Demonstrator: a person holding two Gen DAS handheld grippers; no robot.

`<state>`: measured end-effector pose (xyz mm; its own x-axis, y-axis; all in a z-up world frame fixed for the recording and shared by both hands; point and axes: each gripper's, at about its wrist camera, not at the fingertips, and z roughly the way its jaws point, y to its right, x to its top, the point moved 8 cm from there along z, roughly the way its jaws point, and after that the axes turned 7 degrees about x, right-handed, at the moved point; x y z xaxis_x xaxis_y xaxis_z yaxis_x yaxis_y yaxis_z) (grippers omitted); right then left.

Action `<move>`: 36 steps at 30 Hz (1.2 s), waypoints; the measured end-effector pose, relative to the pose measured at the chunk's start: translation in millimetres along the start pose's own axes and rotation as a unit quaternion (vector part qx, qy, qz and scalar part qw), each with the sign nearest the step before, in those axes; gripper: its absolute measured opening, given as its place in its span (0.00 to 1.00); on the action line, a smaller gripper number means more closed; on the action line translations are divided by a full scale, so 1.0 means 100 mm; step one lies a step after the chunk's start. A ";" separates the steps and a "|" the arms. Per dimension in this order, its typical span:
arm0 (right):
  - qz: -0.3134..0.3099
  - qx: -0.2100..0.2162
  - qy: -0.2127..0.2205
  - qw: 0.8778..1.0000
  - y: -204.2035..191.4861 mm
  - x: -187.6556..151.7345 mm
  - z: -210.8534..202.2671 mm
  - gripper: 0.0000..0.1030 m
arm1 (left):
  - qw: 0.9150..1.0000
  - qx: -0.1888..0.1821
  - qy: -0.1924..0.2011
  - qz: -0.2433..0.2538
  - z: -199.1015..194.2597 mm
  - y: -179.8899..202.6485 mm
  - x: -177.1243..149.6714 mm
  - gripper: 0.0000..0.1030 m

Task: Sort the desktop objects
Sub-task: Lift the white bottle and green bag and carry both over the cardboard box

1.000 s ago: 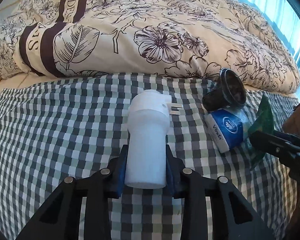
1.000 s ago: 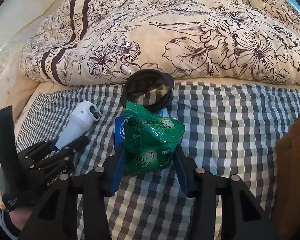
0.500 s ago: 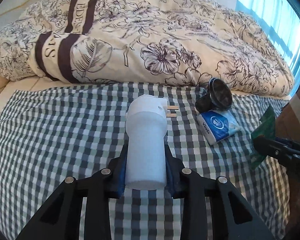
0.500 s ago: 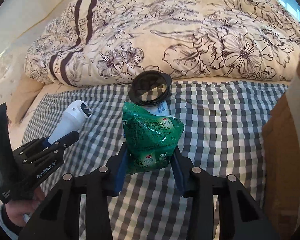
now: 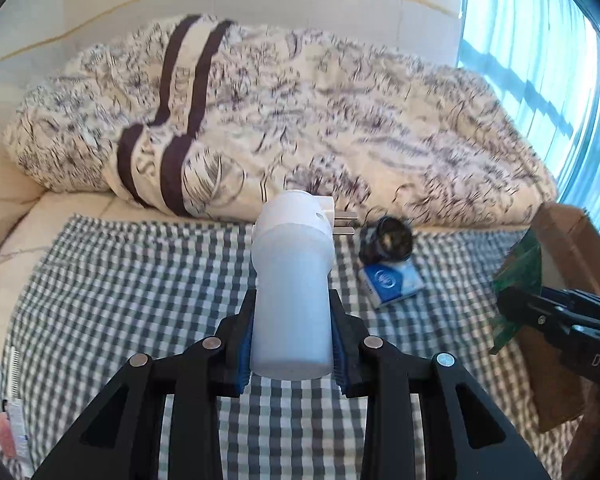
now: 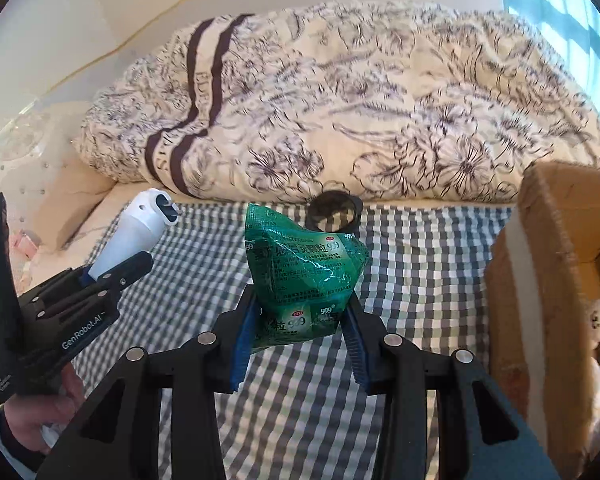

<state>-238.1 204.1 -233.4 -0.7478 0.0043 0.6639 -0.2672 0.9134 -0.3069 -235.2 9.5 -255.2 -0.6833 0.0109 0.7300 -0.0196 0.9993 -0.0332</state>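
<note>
The left black plastic two-finger gripper [image 5: 292,344] has angular, strut-like arms with triangular cut-outs, round silver screw heads at the joints and ribbed blue pads [image 5: 244,354] lining its fingers. The right black plastic two-finger gripper [image 6: 298,334] is built the same way, with matching silver screws and blue ribbed pads [image 6: 242,344]. White lettering, "GenRobot.AI", runs along the left unit's side. The person's hand [image 6: 40,420] grips its handle, with a dark sleeve cuff at the wrist.
</note>
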 end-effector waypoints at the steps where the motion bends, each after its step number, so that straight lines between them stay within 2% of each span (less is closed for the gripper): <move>1: -0.002 0.000 0.004 1.000 -0.03 0.01 -0.06 0.39 | 1.000 -0.001 0.005 -0.001 -0.09 0.00 0.03 0.31; 17: -0.045 0.003 0.075 0.996 -0.63 0.16 -1.21 0.39 | 0.995 -0.008 0.095 -0.011 -1.49 0.03 0.37 0.31; 36: -0.078 -0.014 0.168 0.983 -1.00 0.17 -2.70 0.39 | 0.982 -0.031 0.185 0.004 -3.00 0.33 0.48 0.31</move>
<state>-59.6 222.8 -7.1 -0.4546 -0.0069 0.8907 -0.3419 0.9247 -0.1673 -49.4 54.4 -16.9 -0.3706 0.0199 0.9286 0.0372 0.9993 -0.0065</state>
